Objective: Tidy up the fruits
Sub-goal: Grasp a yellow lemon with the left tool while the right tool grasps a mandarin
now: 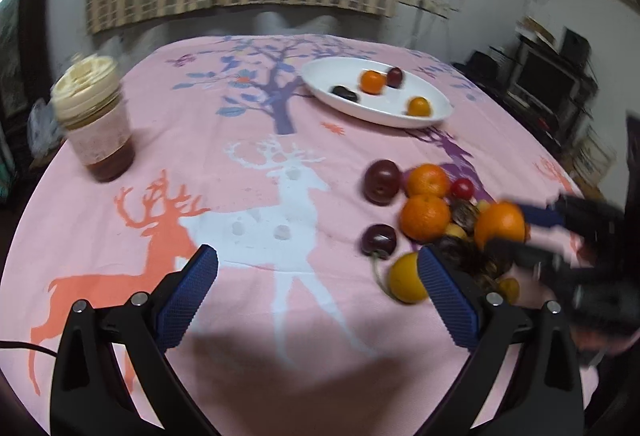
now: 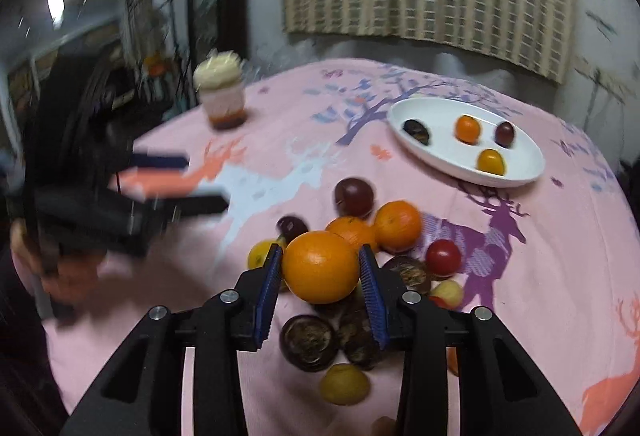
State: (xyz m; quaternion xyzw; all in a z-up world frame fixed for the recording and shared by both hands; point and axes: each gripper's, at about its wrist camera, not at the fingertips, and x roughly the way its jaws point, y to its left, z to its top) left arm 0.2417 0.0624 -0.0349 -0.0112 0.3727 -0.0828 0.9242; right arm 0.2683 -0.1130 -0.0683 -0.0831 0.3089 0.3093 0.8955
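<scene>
A pile of fruit lies on the pink deer tablecloth (image 1: 248, 164): oranges, dark plums (image 1: 382, 182), a small red fruit (image 2: 442, 256), yellow fruits (image 2: 344, 384) and dark brown round ones (image 2: 308, 342). My right gripper (image 2: 320, 250) is shut on a large orange (image 2: 322, 266) at the top of the pile, a blue pad against each side. From the left wrist view, the same orange (image 1: 500, 224) sits between the blurred right gripper's fingers (image 1: 538, 216). My left gripper (image 1: 316, 252) stands open over the cloth, left of the pile, with nothing in it.
An oval white plate (image 1: 380, 116) at the far right of the table holds two small oranges and two dark fruits. A jar with a cream lid (image 1: 94, 124) stands at the far left. The round table's edge curves close on every side.
</scene>
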